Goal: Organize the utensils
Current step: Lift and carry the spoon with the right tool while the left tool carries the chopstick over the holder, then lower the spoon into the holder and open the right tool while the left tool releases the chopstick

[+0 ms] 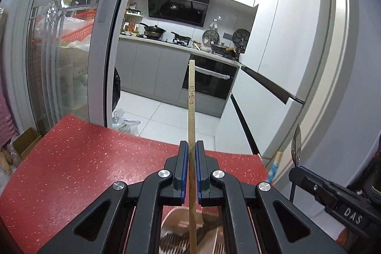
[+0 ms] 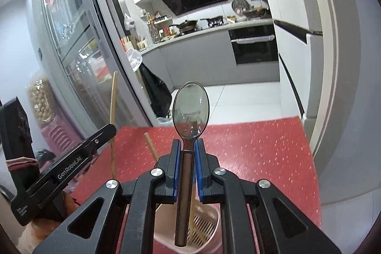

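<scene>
Left wrist view: left gripper (image 1: 192, 154) clamped on upright chopstick (image 1: 191, 97), holder (image 1: 170, 220) directly below at bottom centre; right gripper (image 2: 188, 151) pinches spoon (image 2: 190, 106) vertically over same holder.

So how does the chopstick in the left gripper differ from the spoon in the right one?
The chopstick is pale wood, thin and straight; the spoon is shiny metal with a broad oval bowl and dark handle. The chopstick reaches far past the left gripper; the spoon shows only its bowl beyond the right gripper. Both stand upright, clamped.
</scene>
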`<state>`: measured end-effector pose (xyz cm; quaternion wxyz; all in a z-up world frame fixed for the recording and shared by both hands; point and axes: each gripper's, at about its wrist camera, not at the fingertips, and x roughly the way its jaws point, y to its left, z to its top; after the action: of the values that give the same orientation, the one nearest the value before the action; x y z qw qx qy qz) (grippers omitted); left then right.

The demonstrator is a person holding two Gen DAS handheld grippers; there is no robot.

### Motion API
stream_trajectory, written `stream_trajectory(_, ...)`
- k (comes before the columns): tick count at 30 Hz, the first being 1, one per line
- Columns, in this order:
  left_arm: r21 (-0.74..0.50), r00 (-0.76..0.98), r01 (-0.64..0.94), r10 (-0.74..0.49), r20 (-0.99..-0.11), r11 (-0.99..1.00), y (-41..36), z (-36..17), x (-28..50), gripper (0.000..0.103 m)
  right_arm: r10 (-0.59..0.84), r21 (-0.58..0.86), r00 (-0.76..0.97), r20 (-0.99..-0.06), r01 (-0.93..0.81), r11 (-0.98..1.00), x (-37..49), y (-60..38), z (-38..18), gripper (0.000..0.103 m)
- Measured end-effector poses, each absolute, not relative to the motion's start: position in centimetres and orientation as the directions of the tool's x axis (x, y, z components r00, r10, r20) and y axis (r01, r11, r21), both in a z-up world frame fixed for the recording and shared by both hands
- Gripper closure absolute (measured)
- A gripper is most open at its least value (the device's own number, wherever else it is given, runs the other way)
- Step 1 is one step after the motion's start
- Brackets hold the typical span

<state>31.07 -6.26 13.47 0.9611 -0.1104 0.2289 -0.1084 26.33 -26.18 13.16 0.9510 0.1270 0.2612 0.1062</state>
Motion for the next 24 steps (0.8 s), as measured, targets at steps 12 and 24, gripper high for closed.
stream_trajectory(12, -0.203, 0.931, 0.133, -0.192, -0.309, 0.970, -7.3, 10.5, 30.8, 0.072, 0.189, 0.170, 0.922, -0.338, -0.137, 0.976, 25.4, -24.1, 10.2, 0.091)
stream_trajectory(24, -0.120, 0.902, 0.129, -0.166, -0.398, 0.984, -8.1, 7.6, 29.0, 0.072, 0.192, 0.125, 0.891, -0.411, -0.154, 0.980, 23.6, -23.9, 7.3, 0.091)
